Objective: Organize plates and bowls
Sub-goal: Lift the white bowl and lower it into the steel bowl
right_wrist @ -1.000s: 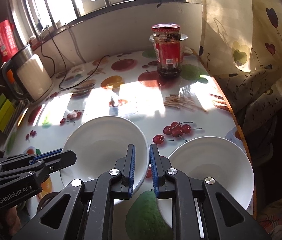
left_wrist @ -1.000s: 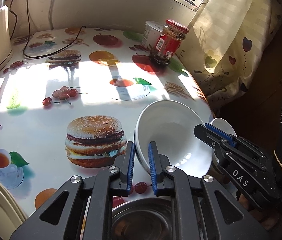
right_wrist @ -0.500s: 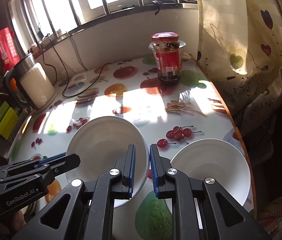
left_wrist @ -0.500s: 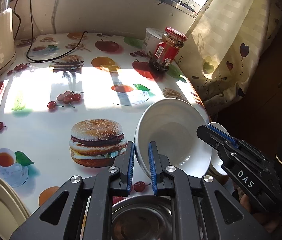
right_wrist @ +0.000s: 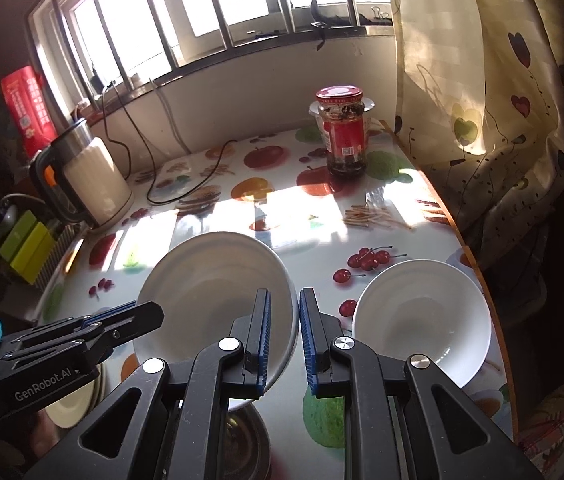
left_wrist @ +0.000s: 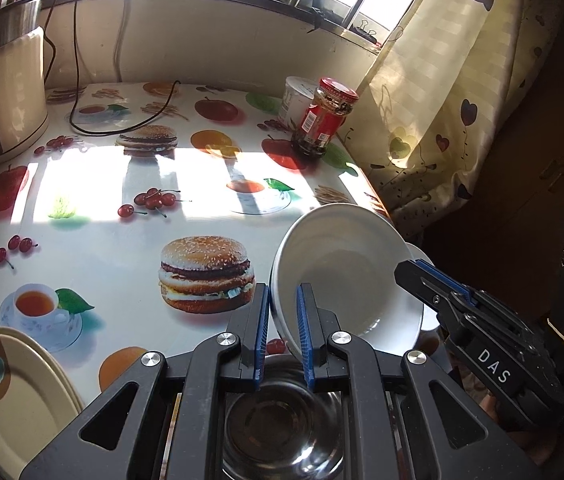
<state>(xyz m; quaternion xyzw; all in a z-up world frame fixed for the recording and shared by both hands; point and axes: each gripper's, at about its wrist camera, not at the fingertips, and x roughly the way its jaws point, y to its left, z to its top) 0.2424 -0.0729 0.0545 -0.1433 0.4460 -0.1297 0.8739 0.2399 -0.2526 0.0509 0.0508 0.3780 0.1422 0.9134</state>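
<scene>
L gripper (left_wrist: 283, 328): jaws nearly closed, pinching the near-left rim of a white ceramic bowl (left_wrist: 346, 280), one pad inside the wall, one outside. R gripper (right_wrist: 285, 336): jaws equally narrow, clamped on the opposite rim of the same bowl. The two-sided pinch prob. keeps a smooth, heavy-ish bowl from swinging or slipping out of a single grip. The bowl hangs btwn the two sets of jaws, mouth tipped toward the L camera, and looks clear of the tabletop (left_wrist: 101, 248).

Directly under the L jaws sits a steel bowl (left_wrist: 282, 420). A second white bowl (right_wrist: 422, 320) rests upright on the tabletop just right of the R jaws, near the edge; likely the nesting target, though I can't be sure. Cream plates (left_wrist: 13, 392) are stacked well left of the L jaws.

Both grippers slant downward and forward, side by side, tips angled in toward each other across the bowl.
</scene>
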